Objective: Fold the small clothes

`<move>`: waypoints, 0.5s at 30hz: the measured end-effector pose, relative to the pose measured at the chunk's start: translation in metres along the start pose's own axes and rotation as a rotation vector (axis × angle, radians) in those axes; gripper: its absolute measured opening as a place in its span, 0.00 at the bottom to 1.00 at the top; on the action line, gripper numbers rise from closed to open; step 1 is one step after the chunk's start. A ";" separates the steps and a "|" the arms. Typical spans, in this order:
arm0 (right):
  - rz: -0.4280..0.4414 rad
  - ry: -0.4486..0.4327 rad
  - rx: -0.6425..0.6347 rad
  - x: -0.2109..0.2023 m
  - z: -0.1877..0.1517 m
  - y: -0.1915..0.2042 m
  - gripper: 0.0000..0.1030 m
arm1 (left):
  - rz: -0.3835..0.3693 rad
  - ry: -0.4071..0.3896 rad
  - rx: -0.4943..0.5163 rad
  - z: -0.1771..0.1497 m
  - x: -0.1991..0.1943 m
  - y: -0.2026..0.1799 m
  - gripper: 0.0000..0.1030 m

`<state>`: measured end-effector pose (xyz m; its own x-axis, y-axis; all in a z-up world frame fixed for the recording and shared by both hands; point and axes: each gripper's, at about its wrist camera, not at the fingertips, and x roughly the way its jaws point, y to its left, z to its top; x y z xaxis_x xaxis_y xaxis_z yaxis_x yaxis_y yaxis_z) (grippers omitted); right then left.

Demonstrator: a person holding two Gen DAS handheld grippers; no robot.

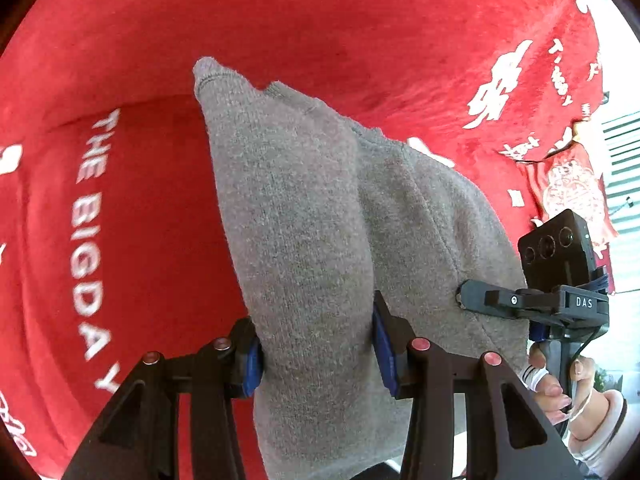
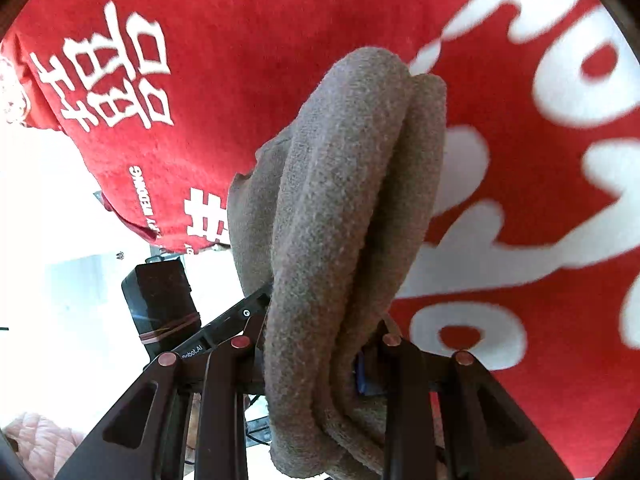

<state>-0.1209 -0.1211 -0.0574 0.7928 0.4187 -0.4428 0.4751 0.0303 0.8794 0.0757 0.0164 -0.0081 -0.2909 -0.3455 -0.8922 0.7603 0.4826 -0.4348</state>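
The grey knit (image 1: 304, 216) (sock or tiny sweater, can't tell) is bunched up and held off the red cloth (image 1: 280, 20), hanging between both grippers. The left gripper (image 1: 316, 352) is clamped on one thick roll of it, blue pads (image 1: 251, 364) pressed into the fabric on either side. The right gripper (image 2: 320, 364) is clamped on the other end, where the knit sits doubled into a couple of fat folds. From the left wrist view you can see the right gripper's fingers biting the far side, with a hand (image 1: 560, 384) on its handle.

Where it sits over the cloth: roughly mid-cloth, with the white lettering (image 1: 90, 240) off toward one edge.

Risk as I see it: the layers are lumpy and uneven, so an inner fold could slide out of either pinch and the whole fold goes crooked when it's laid down. Pulling the two ends apart too hard would also undo the doubling.
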 end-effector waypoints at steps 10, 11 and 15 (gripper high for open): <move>-0.352 0.081 -0.064 0.067 -0.007 -0.007 0.42 | 0.112 0.034 -0.097 -0.041 0.020 0.068 0.46; -0.408 0.075 -0.082 0.065 -0.005 -0.003 0.44 | 0.109 0.025 -0.107 -0.042 0.015 0.070 0.46; -0.537 0.025 -0.123 0.048 -0.006 0.013 0.47 | 0.167 -0.060 -0.098 -0.041 -0.018 0.080 0.46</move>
<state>-0.0793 -0.0956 -0.0664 0.4409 0.3365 -0.8321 0.7614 0.3507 0.5453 0.1176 0.0940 -0.0317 -0.1286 -0.3000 -0.9452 0.7343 0.6118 -0.2941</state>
